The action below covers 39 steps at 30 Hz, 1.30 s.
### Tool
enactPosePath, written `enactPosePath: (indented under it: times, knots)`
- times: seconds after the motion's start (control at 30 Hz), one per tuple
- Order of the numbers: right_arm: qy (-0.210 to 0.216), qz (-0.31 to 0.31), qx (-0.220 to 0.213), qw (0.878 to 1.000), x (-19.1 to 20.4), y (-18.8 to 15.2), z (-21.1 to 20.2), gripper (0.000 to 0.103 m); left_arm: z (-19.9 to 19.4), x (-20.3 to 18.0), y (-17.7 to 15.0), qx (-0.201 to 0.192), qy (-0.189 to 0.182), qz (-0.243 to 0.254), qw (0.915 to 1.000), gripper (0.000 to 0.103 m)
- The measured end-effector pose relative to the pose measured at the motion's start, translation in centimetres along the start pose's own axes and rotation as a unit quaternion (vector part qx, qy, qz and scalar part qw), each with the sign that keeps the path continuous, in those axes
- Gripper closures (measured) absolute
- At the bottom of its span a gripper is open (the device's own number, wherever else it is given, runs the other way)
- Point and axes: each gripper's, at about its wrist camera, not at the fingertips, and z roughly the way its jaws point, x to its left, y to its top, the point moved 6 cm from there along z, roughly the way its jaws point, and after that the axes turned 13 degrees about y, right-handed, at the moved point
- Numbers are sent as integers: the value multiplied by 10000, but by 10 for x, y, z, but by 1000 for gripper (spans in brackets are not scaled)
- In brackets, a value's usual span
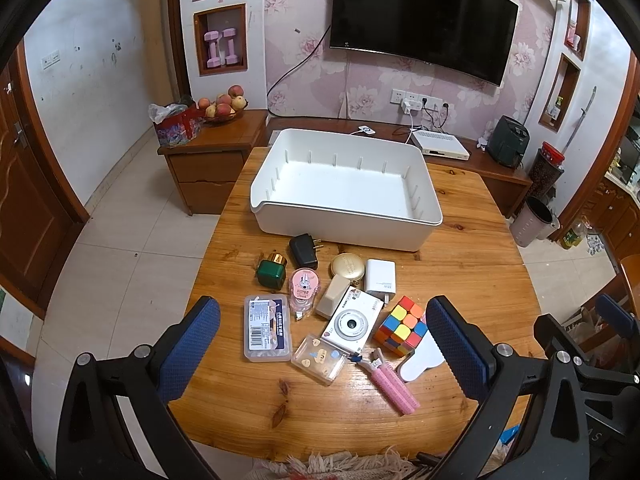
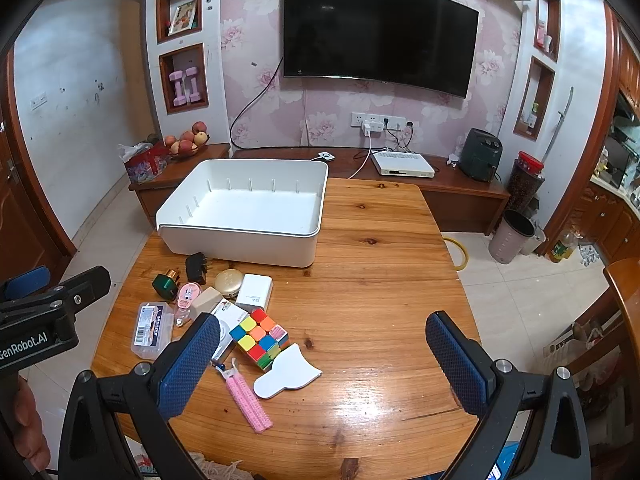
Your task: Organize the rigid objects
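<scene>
Writing: "GenRobot.AI" was printed on the left gripper (image 2: 48, 312) body, far left of the right wrist view; the labels on the small stuff were too blurry to read.
Bin: white storage bin (image 1: 344, 216) sat mid-frame on the wooden table (image 1: 460, 280), nothing inside it.
Clutter: cube (image 1: 402, 326), camera (image 1: 352, 322), white charger (image 1: 380, 276), black adapter (image 1: 303, 251), clear case (image 1: 267, 328), all lying just below the bin.
Left gripper (image 1: 322, 346): jaws wide apart, holding nothing.
Right gripper (image 2: 322, 354): same, wide apart and empty, lower middle.
</scene>
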Motion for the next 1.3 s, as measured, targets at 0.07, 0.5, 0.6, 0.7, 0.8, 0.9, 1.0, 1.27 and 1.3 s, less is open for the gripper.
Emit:
enactPosePath:
  times: [0.07,0.5,0.6,0.7,0.8,0.9,1.0,1.27,1.3]
  knots:
    - [1,3,2,10000,0,0,0,0,1,0,0,4,1,5,10000,1]
    - [23,-8,35,10000,7,-5,5,0,1,0,0,10,4,0,10000,1]
    - [23,-1,35,10000,7,-5,5,0,1,0,0,2,12,4,10000,1]
    - [26,0,41,10000,8,-5,6,0,2,0,0,6,7,4,10000,1]
    - [29,-1,39,10000,8,-5,6,0,1,0,0,10,9,4,10000,1]
    - [31,-1,38,10000,8,-5,5,0,2,0,0,6,13,7,10000,1]
    - [33,0,43,10000,8,-5,5,0,1,0,0,9,8,7,10000,1]
    - [36,3,48,10000,8,-5,6,0,3,0,-1,0,-7,10,10000,1]
    - [34,6,47,10000,8,-5,5,0,3,0,-1,0,-9,4,10000,1]
